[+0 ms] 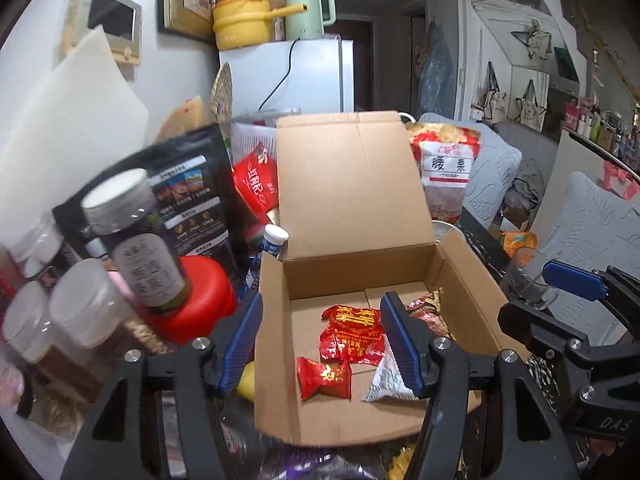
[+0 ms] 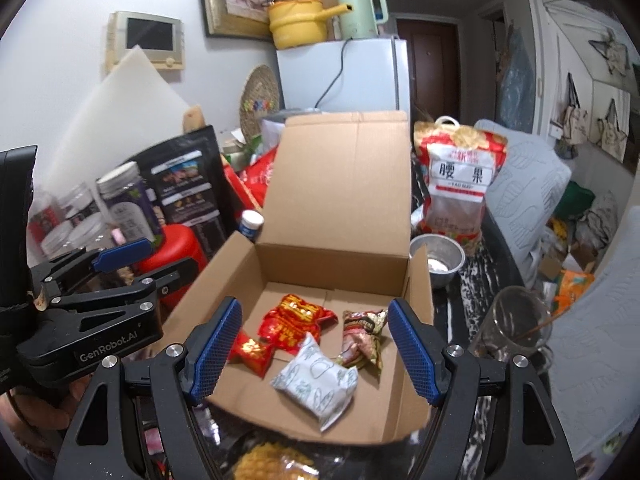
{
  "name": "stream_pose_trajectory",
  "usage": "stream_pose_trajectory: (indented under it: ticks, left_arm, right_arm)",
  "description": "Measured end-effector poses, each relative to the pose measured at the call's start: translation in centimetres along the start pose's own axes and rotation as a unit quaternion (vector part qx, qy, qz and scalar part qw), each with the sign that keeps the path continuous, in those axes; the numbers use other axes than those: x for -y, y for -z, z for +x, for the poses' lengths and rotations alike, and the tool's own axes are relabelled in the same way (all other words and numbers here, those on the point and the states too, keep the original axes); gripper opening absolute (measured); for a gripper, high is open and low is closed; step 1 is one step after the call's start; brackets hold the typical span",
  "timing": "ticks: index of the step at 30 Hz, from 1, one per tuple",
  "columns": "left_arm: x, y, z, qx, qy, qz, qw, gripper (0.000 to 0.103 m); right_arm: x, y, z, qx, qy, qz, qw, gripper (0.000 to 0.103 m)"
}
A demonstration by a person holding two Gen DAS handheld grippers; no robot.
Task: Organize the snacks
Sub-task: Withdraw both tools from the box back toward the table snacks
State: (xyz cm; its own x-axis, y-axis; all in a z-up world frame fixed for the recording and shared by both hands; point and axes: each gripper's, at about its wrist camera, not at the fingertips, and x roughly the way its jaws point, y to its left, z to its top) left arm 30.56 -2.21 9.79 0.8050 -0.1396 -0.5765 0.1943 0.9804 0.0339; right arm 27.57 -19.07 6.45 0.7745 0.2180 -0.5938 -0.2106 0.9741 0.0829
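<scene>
An open cardboard box point(image 1: 360, 264) point(image 2: 332, 256) stands in front of me with its lid up. Inside lie a red-and-gold packet point(image 1: 352, 334) point(image 2: 294, 322), a small red candy packet point(image 1: 324, 378) point(image 2: 252, 352), a white packet point(image 1: 386, 382) point(image 2: 318, 386) and a brown-red packet point(image 1: 430, 312) point(image 2: 362, 338). My left gripper point(image 1: 320, 344) is open and empty over the box's near left part; it also shows in the right wrist view point(image 2: 120, 256). My right gripper point(image 2: 316, 348) is open and empty over the box's near edge; it also shows in the left wrist view point(image 1: 572, 280).
Left of the box stand several jars point(image 1: 136, 248), a black pouch point(image 1: 192, 196) and a red tin point(image 1: 196, 300). A cashew bag point(image 2: 458, 184), a metal bowl point(image 2: 438, 258) and a glass mug point(image 2: 514, 328) are on the right. More snacks lie in front of the box point(image 2: 272, 462).
</scene>
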Motion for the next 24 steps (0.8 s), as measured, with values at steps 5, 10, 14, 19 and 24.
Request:
stream_pose_trajectory:
  ticks: [5,10,14,19,24]
  left_arm:
    - [0.1,0.9,-3.5,0.019,0.000,0.009,0.9998,0.061]
    - [0.2,2.0,-6.4,0.028,0.012,0.014,0.9994,0.061]
    - [0.5,3.3,-8.7,0.036,0.025,0.018,0.9989,0.061]
    - [0.2,4.6,-11.2,0.058,0.016,0.017,0.9980,0.080]
    - [-0.4,6.2,-12.8,0.061,0.009,0.018,0.9979,0.080]
  right_arm:
    - [-1.4,0.7,-3.1,0.018,-0.006,-0.012,1.000,0.076]
    - [-2.6,1.7,-6.0,0.032,-0.019,-0.022,0.999,0.076]
    - [-3.6,2.6,-7.9,0.043,-0.023,-0.030,0.998,0.077]
    - [-4.9,3.8,-9.6,0.052,-0.031,-0.043,0.997,0.078]
    - [-6.1,5.5,-10.5,0.050,-0.040,-0.051,0.997,0.078]
